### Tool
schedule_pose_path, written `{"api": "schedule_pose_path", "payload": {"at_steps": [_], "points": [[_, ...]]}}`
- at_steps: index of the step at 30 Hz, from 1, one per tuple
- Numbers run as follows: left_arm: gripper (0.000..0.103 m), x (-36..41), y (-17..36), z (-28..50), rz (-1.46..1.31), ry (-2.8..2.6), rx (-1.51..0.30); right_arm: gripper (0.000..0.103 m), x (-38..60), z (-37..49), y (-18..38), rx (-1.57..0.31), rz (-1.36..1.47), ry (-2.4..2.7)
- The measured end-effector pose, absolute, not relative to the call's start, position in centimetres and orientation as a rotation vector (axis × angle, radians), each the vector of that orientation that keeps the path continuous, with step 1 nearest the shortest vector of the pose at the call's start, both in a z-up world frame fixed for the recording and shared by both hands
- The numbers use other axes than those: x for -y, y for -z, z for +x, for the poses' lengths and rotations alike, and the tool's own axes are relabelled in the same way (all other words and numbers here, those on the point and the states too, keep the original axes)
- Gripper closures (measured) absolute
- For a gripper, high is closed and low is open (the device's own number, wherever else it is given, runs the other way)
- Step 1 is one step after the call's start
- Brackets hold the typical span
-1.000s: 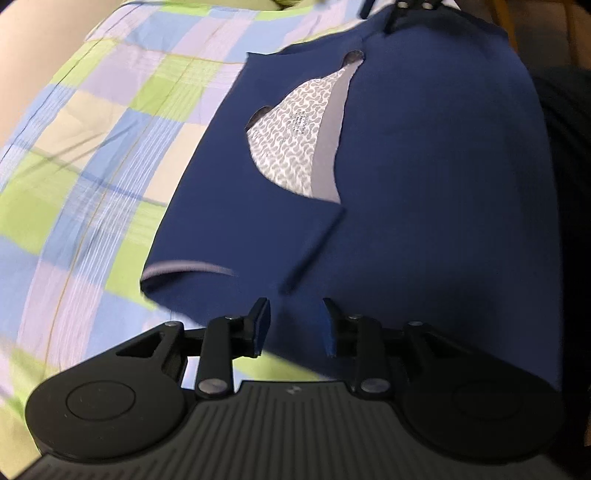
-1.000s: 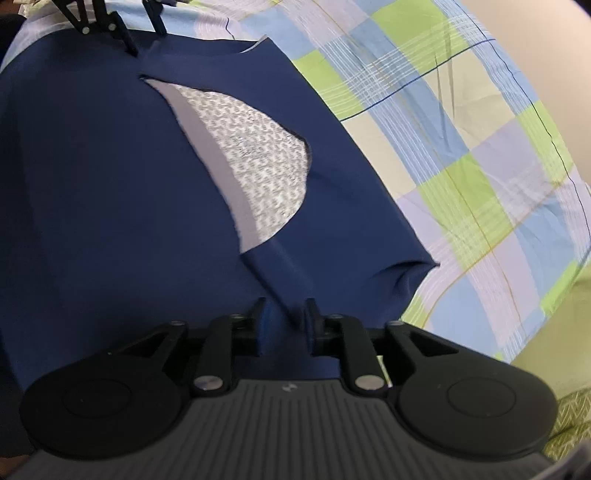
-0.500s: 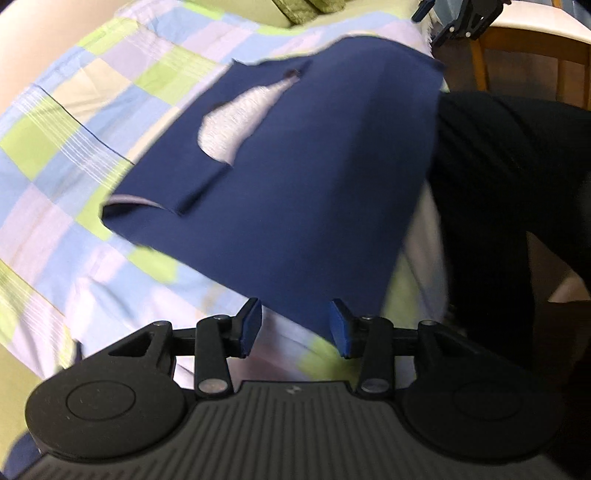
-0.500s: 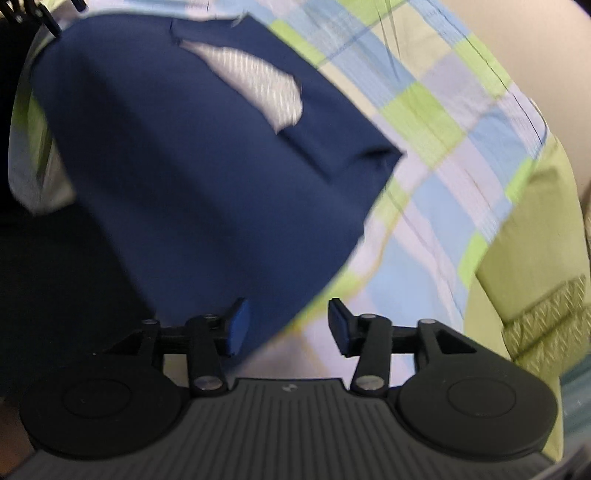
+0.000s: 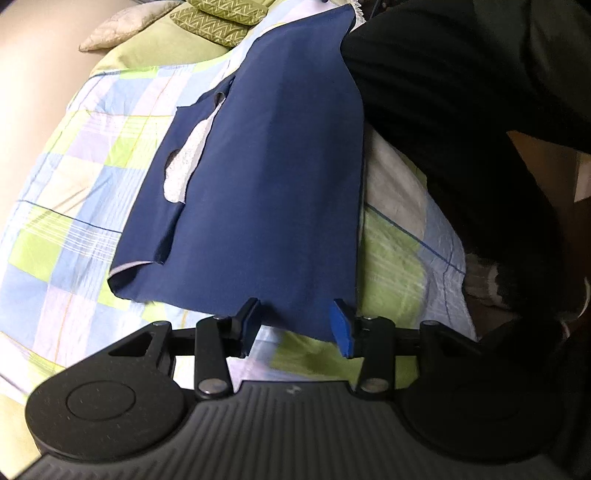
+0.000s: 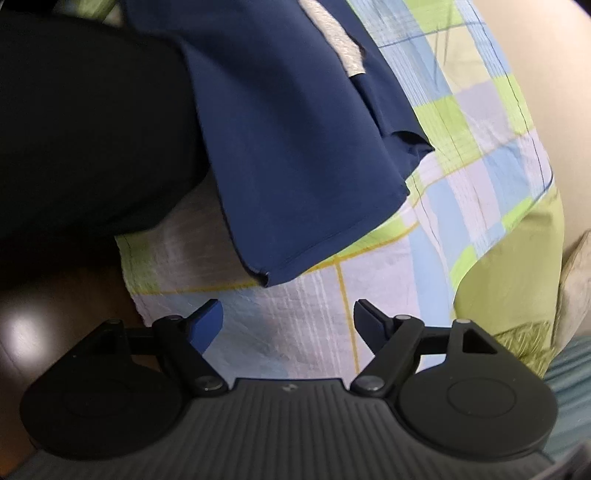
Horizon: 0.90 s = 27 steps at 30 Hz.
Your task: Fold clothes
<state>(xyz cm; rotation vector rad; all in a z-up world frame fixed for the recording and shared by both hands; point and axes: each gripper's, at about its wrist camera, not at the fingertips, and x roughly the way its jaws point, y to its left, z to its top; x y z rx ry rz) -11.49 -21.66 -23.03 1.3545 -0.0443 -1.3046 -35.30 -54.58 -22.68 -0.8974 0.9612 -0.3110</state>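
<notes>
Lying folded on the checked bedspread [image 5: 92, 177], the navy garment [image 5: 266, 192] is the fixed mark for everything else. Its pale patterned lining [image 5: 188, 158] shows through an opening on the side of the garment away from the person's dark clothing [image 5: 461, 110], which borders the opposite long edge. Beyond the far end of the garment sit a green patterned cushion [image 5: 221, 18] and a pale pillow [image 5: 122, 29].

The left gripper [image 5: 295, 325] hovers at the near hem of the garment, its jaws spread wide with the blue pads [image 5: 341, 326] apart; the hem's edge appears between them, but they grip nothing.

In the right wrist view the garment [image 6: 288, 147] hangs over the bed's edge, its folded corner lowest and pointing toward the right gripper [image 6: 288, 321]. That gripper sits just below the corner, clear of it, over the bedspread [image 6: 424, 295]. Its fingers [image 6: 208, 321] are wide apart and empty. No containers appear in either view.
</notes>
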Motion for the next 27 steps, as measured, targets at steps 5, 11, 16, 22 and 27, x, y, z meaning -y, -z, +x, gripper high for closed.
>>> {"api": "schedule_pose_path", "payload": {"at_steps": [5, 11, 16, 22, 27], "points": [[0.048, 21.8, 22.4, -11.8, 1.316, 1.32, 0.023, 0.021, 55.1, -34.1, 24.2, -0.895, -0.948, 0.313], [0.047, 22.2, 22.1, -11.9, 1.302, 1.319, 0.014, 0.021, 53.4, -33.7, 25.4, -0.758, -1.077, 0.335], [0.046, 22.5, 22.4, -12.0, 1.301, 1.313, 0.029, 0.028, 52.2, -33.8, 25.2, -0.7, -1.182, 0.34], [0.045, 22.4, 23.4, -12.3, 1.324, 1.33, 0.075, 0.103, 52.2, -33.2, 23.4, -0.754, -1.124, 0.279], [0.039, 22.0, 24.8, -13.1, 1.368, 1.338, 0.198, 0.103, 52.0, -32.6, 18.6, -0.702, -1.011, 0.295]]}}
